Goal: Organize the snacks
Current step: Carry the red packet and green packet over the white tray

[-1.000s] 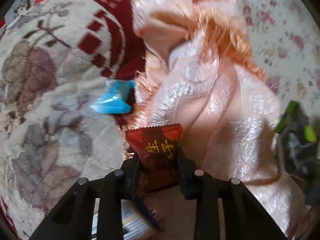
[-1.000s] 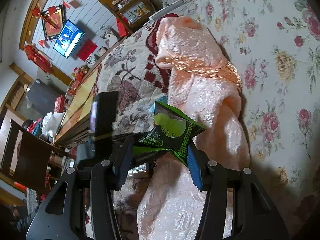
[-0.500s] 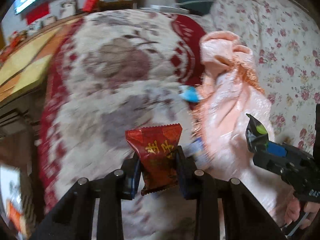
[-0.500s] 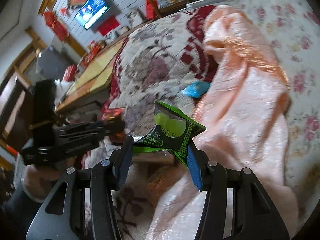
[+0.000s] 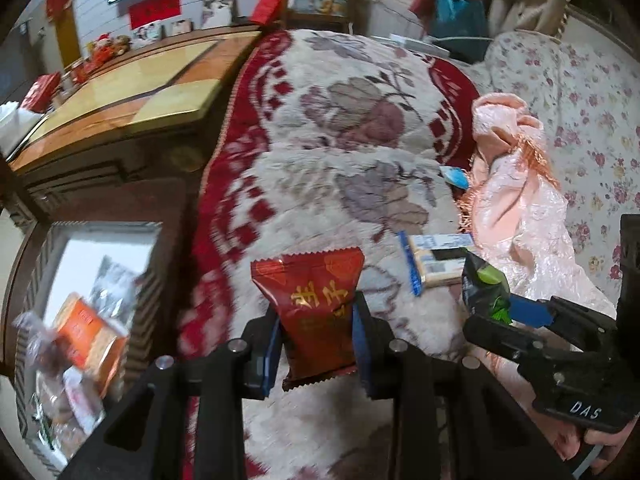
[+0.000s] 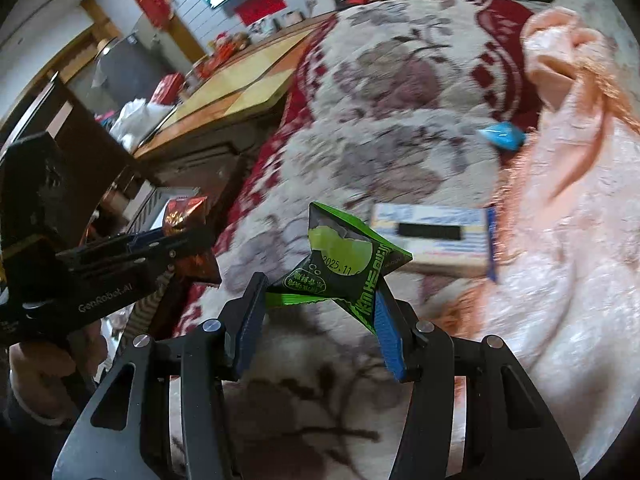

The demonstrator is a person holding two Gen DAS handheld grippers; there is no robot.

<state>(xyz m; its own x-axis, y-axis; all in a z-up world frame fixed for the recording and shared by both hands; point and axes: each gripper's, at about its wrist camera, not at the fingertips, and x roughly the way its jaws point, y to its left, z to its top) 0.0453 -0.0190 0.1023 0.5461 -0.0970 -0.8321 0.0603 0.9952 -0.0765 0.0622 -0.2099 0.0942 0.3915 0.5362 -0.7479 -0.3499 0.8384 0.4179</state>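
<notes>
— Both our hands have swung away from the pink cloth [image 5: 520,216] toward the edge of the bed, so the wooden table [image 5: 132,92] and a white tray [image 5: 100,248] of snacks now show at the left of the left wrist view.

— And our jaws? We see the left gripper [image 5: 316,332] narrowly parted and pressed on the red packet [image 5: 316,312], which stands upright between the blue pads.

— Agreed. Our right gripper [image 6: 320,312] stands wider, its pads clamped on the crumpled green packet [image 6: 344,264], tilted with one corner up.

— Beyond the jaws, we find the flat white-and-blue box [image 6: 432,240] lying on the floral blanket [image 5: 352,128], just beside the pink cloth.

— Farther off, a small blue packet [image 6: 502,136] rests on the blanket, touching the cloth's fringe.

— In the tray we make out an orange packet [image 5: 86,332], though the rest is blurred.

— Our two grippers hang near each other, apart, above the blanket.
</notes>
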